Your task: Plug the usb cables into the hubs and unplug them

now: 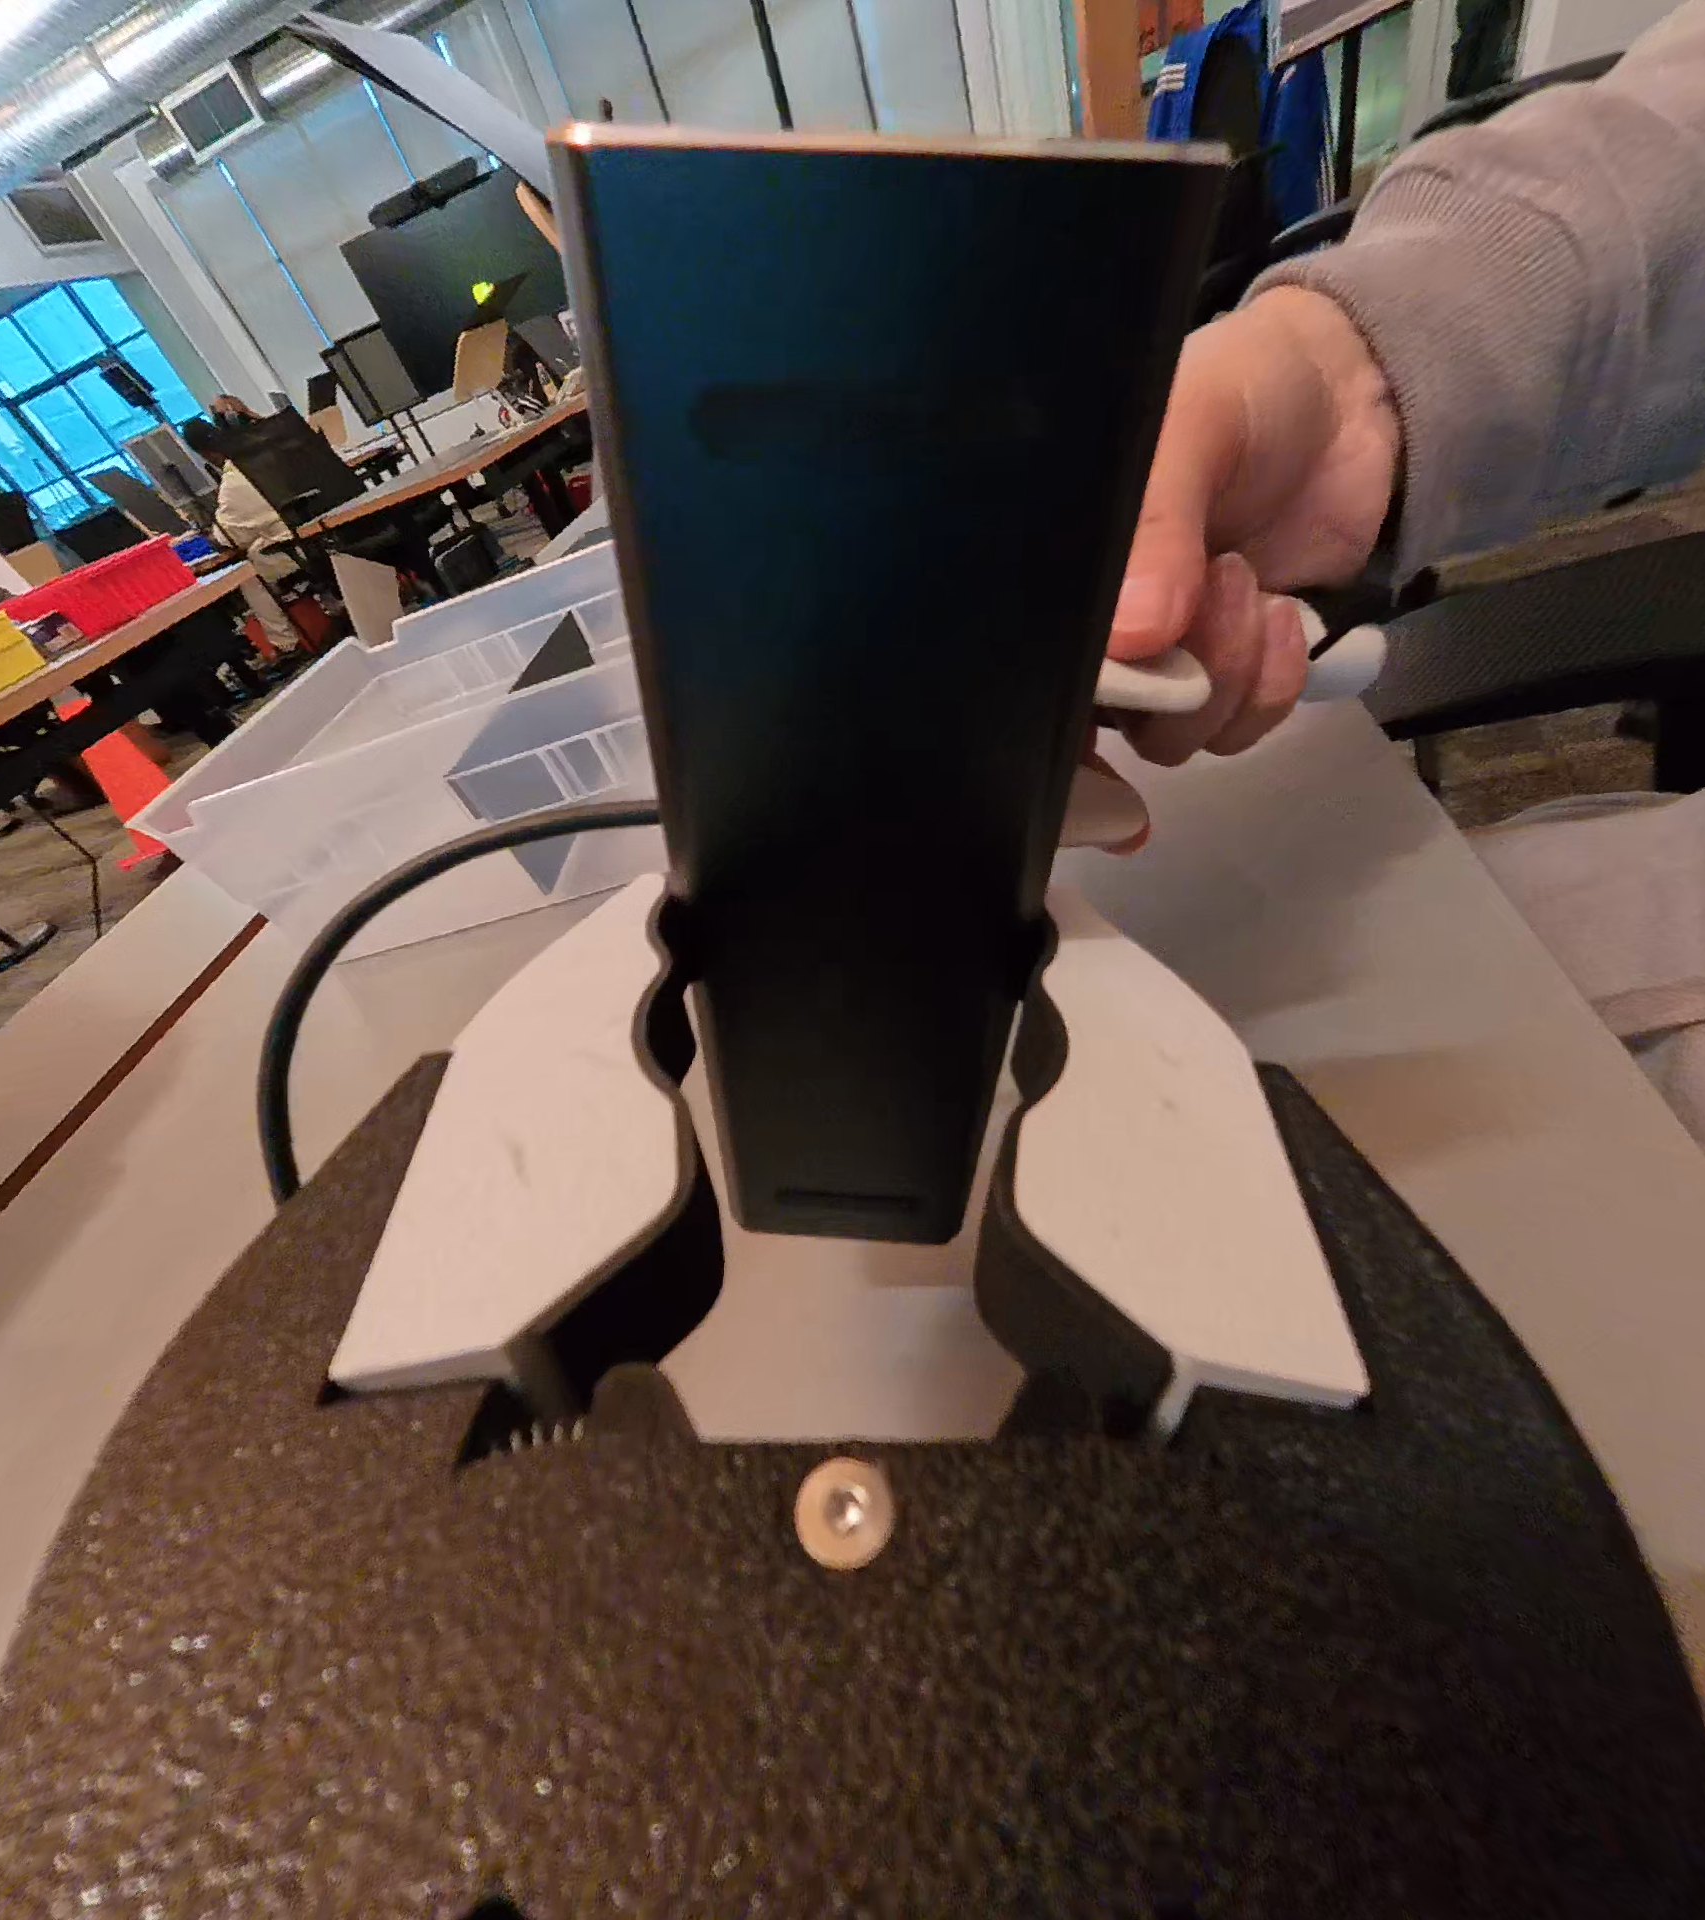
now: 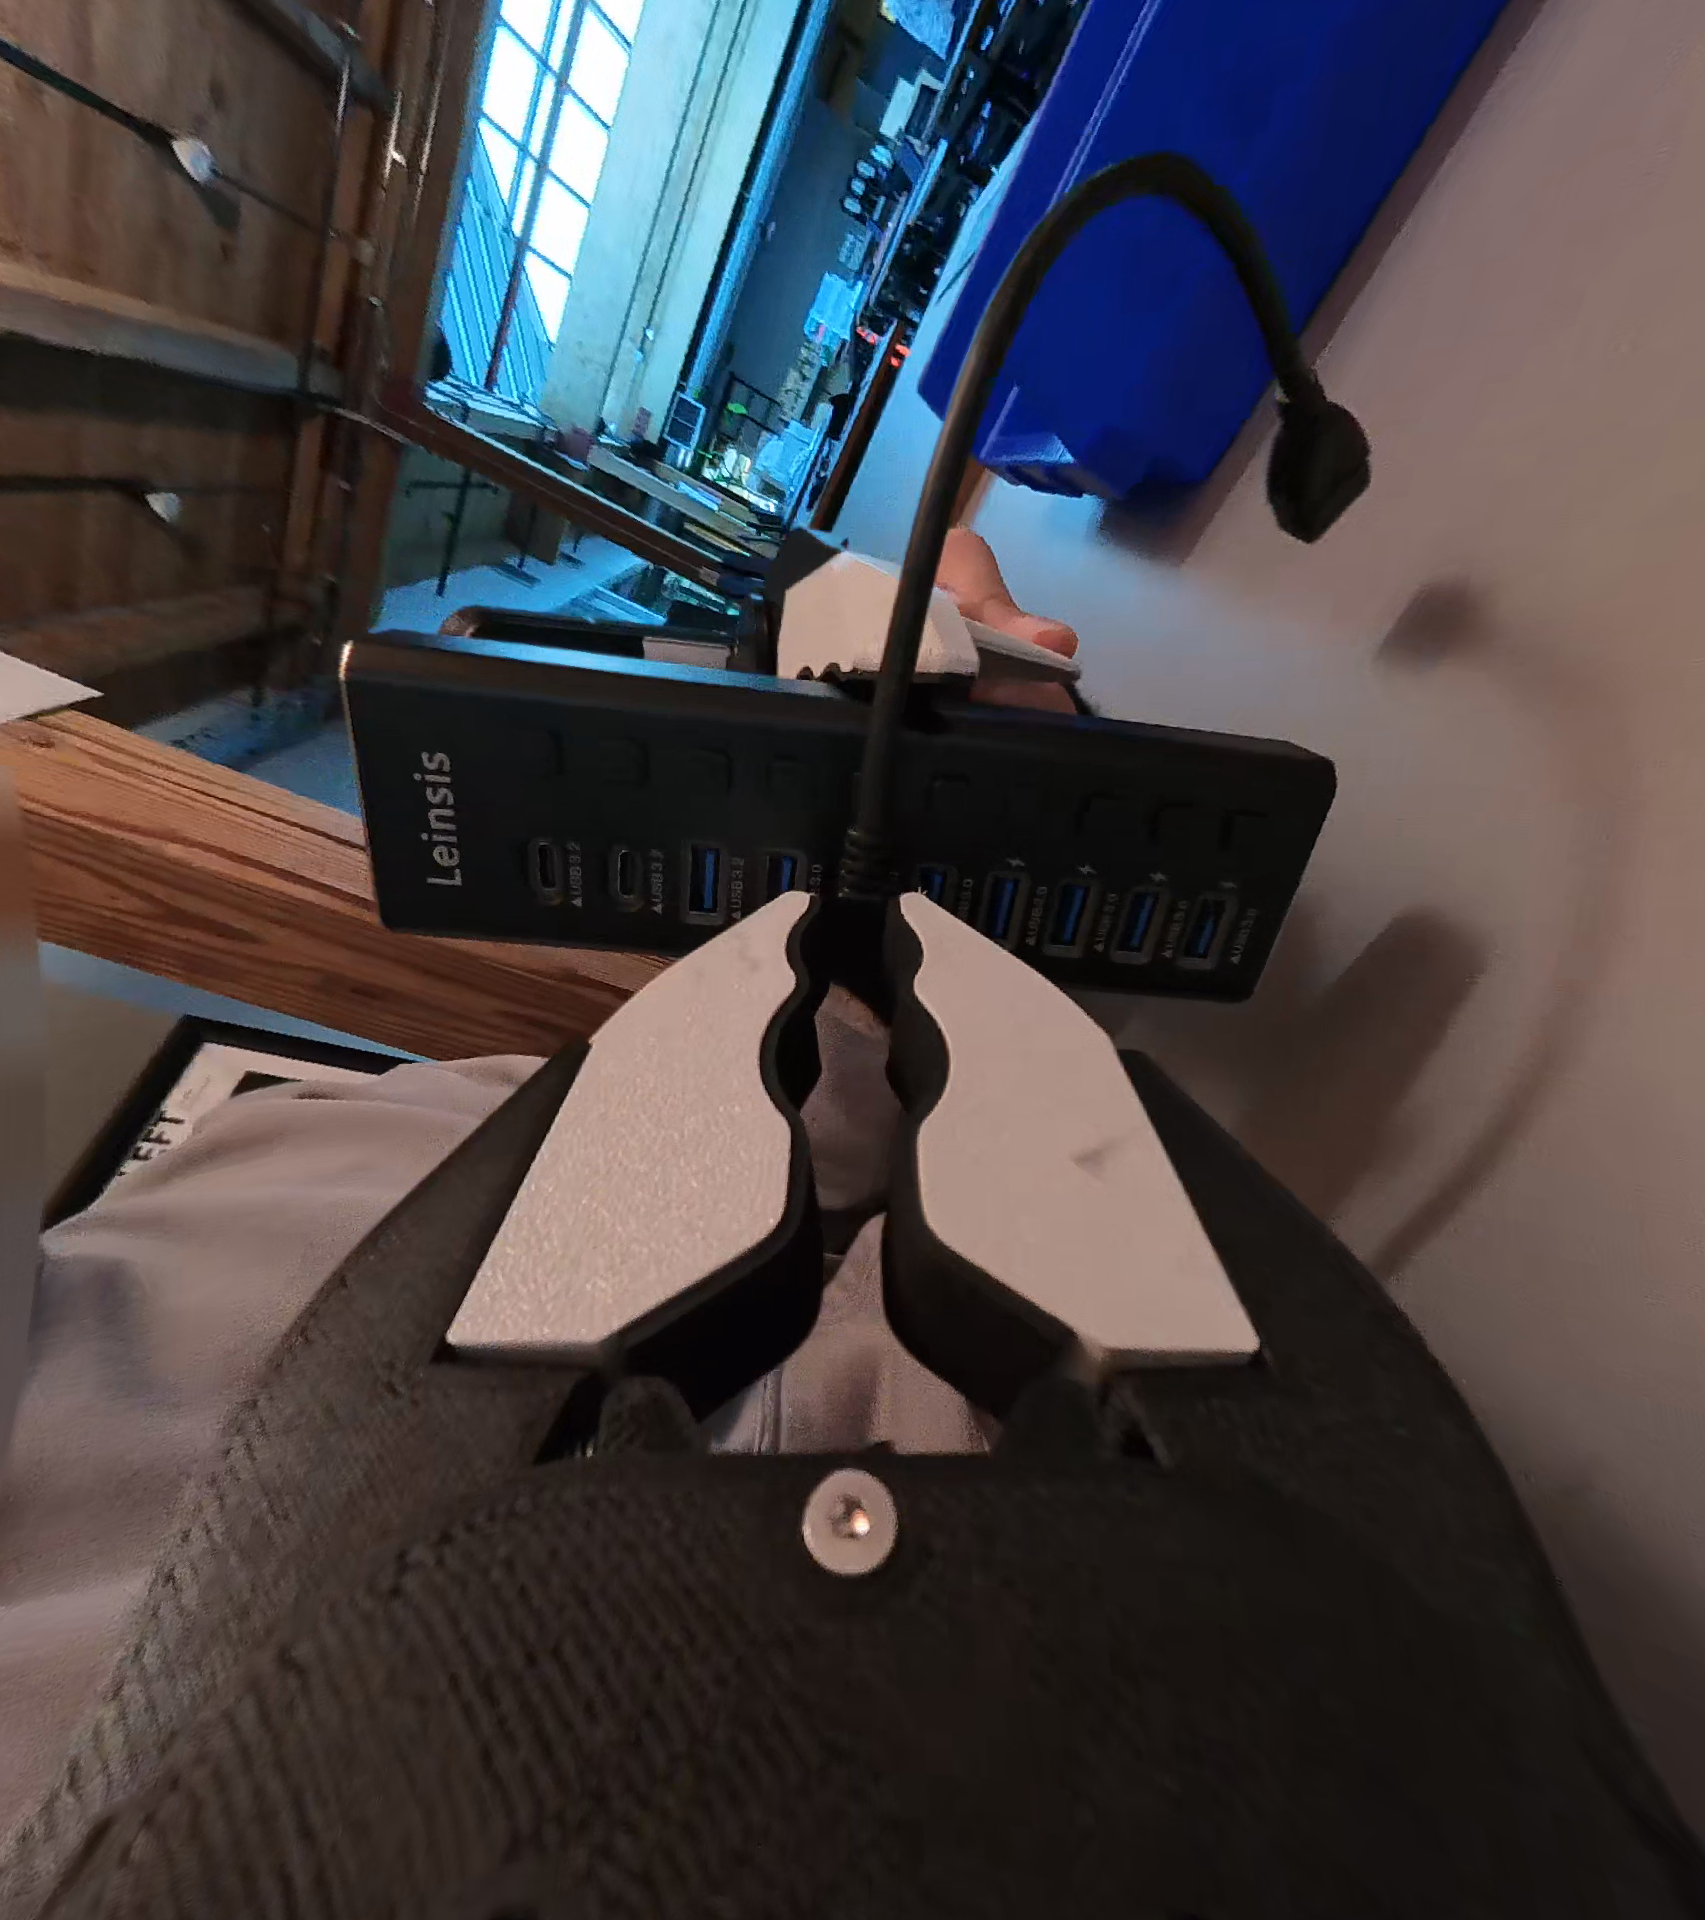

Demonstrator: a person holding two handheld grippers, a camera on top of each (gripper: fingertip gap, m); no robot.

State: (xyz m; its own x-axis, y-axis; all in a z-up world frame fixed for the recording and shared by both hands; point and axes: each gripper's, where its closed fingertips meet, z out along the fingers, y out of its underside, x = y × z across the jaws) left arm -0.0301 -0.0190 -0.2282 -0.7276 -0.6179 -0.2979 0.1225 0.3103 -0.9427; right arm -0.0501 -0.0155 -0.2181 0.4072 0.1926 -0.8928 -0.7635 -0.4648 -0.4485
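In the left wrist view, my left gripper (image 1: 853, 966) is shut on a long black USB hub (image 1: 869, 623) and holds it upright above the table. A black cable (image 1: 328, 956) loops out at its left. In the right wrist view the hub (image 2: 619, 790) shows its row of ports. My right gripper (image 2: 858, 935) is shut on a black USB plug (image 2: 863, 883) at a port in the middle of the row. I cannot tell how deep the plug sits. Its cable (image 2: 983, 332) arches up to a free connector (image 2: 1315, 457). A left finger (image 2: 858, 623) shows behind the hub.
Clear plastic trays (image 1: 391, 769) stand behind the hub on the white table (image 1: 1347, 935). A hand in a grey sleeve (image 1: 1263, 520) is right of the hub. A blue bin (image 2: 1139, 260) sits on the table, and a wooden beam (image 2: 256, 883) lies beyond the hub.
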